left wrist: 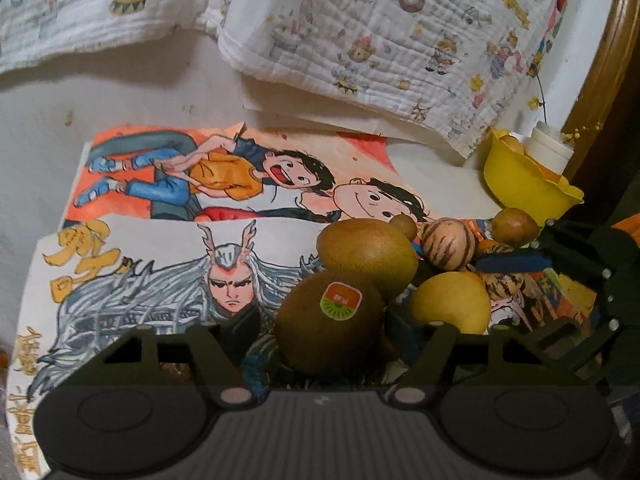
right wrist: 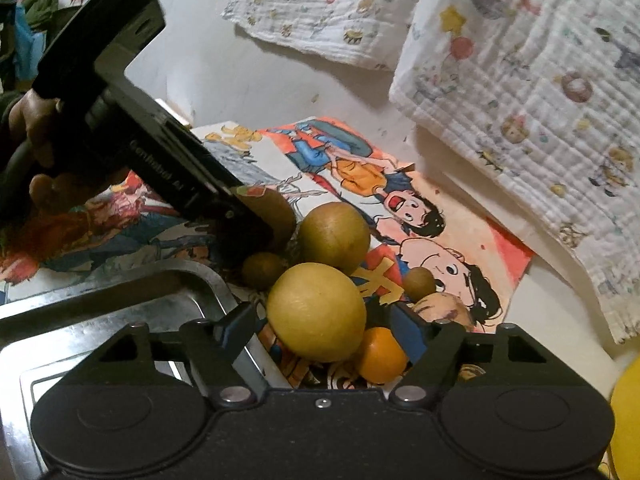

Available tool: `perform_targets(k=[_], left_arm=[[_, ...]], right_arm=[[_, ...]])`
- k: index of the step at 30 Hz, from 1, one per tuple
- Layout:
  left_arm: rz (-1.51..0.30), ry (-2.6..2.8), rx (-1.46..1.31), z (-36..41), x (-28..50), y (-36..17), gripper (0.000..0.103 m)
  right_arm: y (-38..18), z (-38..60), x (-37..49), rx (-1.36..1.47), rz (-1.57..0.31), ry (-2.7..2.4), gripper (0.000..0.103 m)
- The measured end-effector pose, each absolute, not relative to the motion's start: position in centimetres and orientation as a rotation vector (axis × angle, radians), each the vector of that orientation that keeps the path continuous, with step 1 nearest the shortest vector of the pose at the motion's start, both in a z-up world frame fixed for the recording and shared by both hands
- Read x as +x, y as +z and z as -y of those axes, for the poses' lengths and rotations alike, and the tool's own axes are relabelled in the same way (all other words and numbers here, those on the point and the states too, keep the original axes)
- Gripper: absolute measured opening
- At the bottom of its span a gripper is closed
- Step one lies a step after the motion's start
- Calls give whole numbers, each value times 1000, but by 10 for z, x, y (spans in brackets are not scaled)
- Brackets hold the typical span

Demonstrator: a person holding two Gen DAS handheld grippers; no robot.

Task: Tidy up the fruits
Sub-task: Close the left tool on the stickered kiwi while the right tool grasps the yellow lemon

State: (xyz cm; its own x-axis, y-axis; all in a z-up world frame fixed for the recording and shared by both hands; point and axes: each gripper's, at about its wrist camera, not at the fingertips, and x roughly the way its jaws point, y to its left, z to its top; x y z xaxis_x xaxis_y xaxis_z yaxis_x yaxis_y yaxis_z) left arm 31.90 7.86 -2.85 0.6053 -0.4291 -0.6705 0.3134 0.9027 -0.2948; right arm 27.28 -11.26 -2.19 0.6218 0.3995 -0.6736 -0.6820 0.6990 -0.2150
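- Fruits (right wrist: 334,236) lie heaped on the cartoon drawings (left wrist: 168,184), all crowded at one end of the sheets.
- On the drawings, a stickered kiwi (left wrist: 328,328) sits nearest the left camera, touching a plain kiwi (left wrist: 368,256) behind it.
- Further along the drawings lie a yellow fruit (left wrist: 450,304), a striped fruit (left wrist: 450,248) and a small brown fruit (left wrist: 514,227); an orange (right wrist: 380,354) rests against the yellow fruit.
- The left gripper (left wrist: 326,340), carried by the left hand (right wrist: 36,128), straddles the stickered kiwi; whether its pads are pressing on it, I cannot tell.
- The right gripper (right wrist: 326,318) has the yellow fruit between its fingers, part-way spread; whether they are gripping it, I cannot tell.
- A metal tray (right wrist: 100,308) lies at the drawings' near edge in the right wrist view.
- A yellow bowl (left wrist: 520,184) stands just off the drawings' fruit end.
- A patterned cloth (left wrist: 400,40) is bunched beyond the drawings' far edge.
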Motion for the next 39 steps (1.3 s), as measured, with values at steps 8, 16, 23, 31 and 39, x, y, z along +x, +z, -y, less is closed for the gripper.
perform_targets(k=[8,16,23,31,39], left_arm=[[-834,-456,-171,-76,328,-32,64],[-835,-462,-189,-78,332,-33,63],[-821,-444,-209,-81,324,-31,62],[-789,-432,-216,-83,303,-20,62],[-758,-432,-202,-79,266,-6,62]], right_arm=[[-30,105,283,-525,-654,670,68],[-35,101,289,-528,-664,692,60],[-36,102,285,-508,-637,667,59],[-26,103,270,-469,-604,669,59],[-12,111,229,-449,-587,670,59]])
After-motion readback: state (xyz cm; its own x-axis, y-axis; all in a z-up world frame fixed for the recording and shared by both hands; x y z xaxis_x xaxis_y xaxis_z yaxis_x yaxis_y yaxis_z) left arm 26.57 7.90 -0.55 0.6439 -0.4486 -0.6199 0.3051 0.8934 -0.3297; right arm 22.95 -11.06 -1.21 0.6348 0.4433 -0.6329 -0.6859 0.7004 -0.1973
